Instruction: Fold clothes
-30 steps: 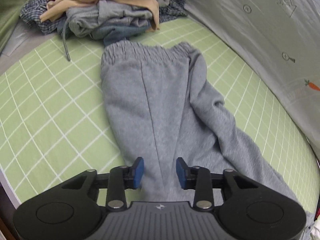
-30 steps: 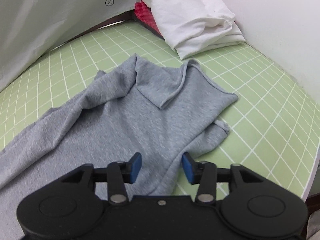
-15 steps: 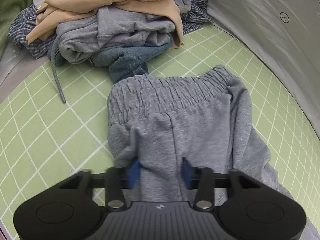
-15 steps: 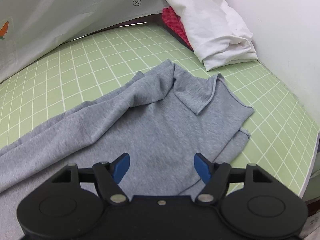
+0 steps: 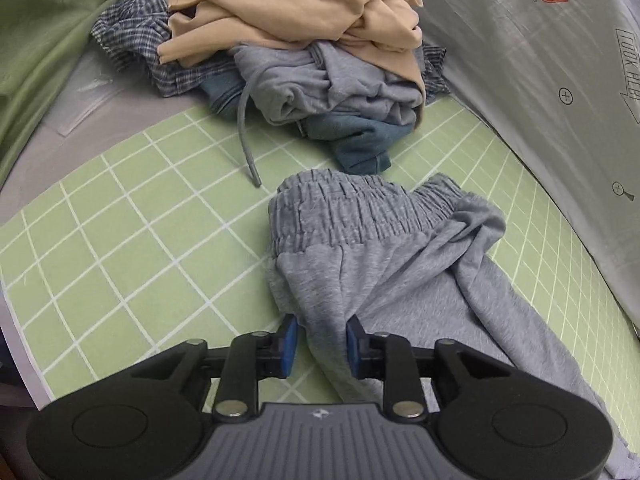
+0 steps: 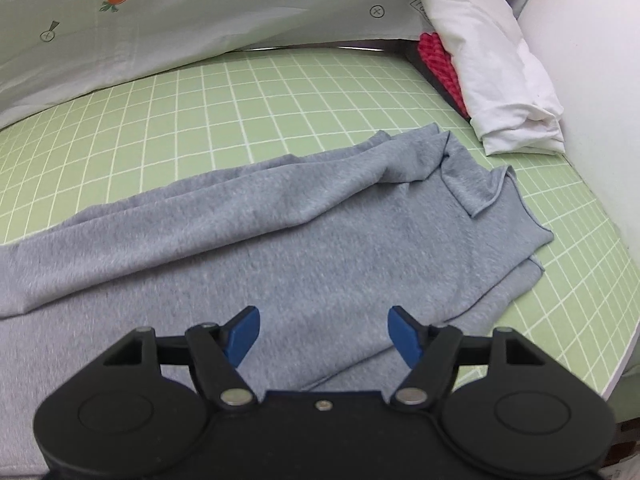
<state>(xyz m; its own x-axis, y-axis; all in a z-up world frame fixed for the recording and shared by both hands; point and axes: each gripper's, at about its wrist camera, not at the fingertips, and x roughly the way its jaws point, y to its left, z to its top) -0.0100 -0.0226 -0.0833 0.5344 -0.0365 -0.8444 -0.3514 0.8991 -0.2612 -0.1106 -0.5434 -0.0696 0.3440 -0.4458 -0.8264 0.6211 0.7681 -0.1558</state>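
Grey sweatpants lie on the green grid mat, elastic waistband toward the clothes pile. My left gripper is shut on a bunched fold of the sweatpants just below the waistband, at their left edge. In the right wrist view the pant legs spread across the mat, the cuffs at the right with one corner folded over. My right gripper is open and empty, hovering above the leg fabric.
A pile of unfolded clothes in beige, grey, plaid and blue sits behind the waistband, a drawstring trailing out. A printed sheet borders the far side. Folded white cloth over red fabric lies by the wall.
My left gripper moved up to the waistband end and closed on a fold of the sweatpants. My right gripper opened wide and drew back over the legs.
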